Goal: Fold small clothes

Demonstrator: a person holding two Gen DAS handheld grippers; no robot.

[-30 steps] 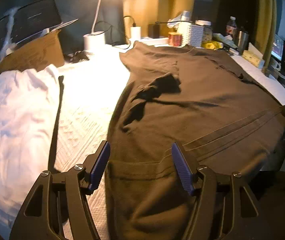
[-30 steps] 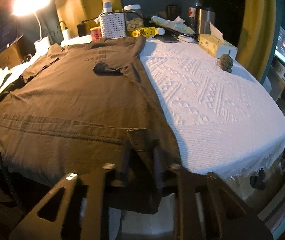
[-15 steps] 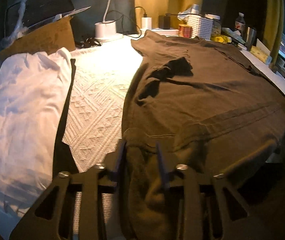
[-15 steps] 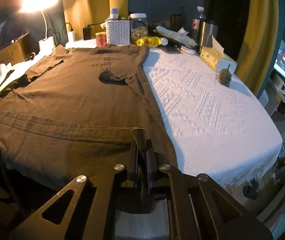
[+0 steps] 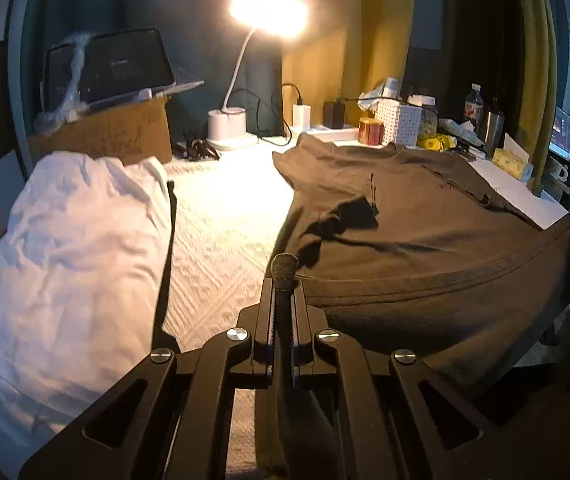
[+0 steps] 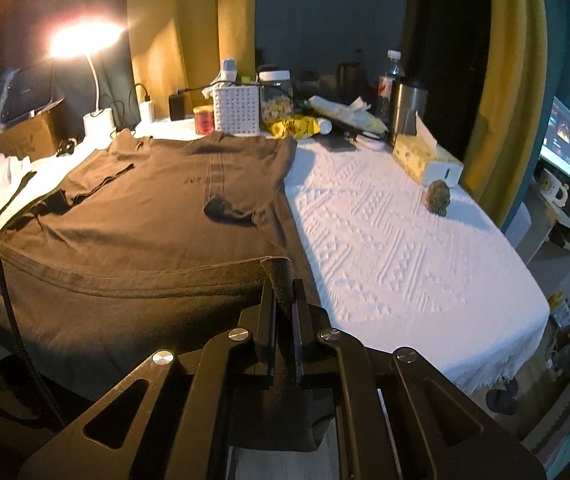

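Grippers [image 5: 284,300] [image 6: 284,296] pinch shirt [image 5: 425,232] (hem corners)

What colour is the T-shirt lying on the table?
Dark brown T-shirt; the right wrist view shows it best.

I see open white bedspread [image 6: 405,248] right of the brown shirt [image 6: 145,216], while a white pillow [image 5: 69,248] and clutter along the far edge, including a tissue box [image 6: 425,160], block passage.
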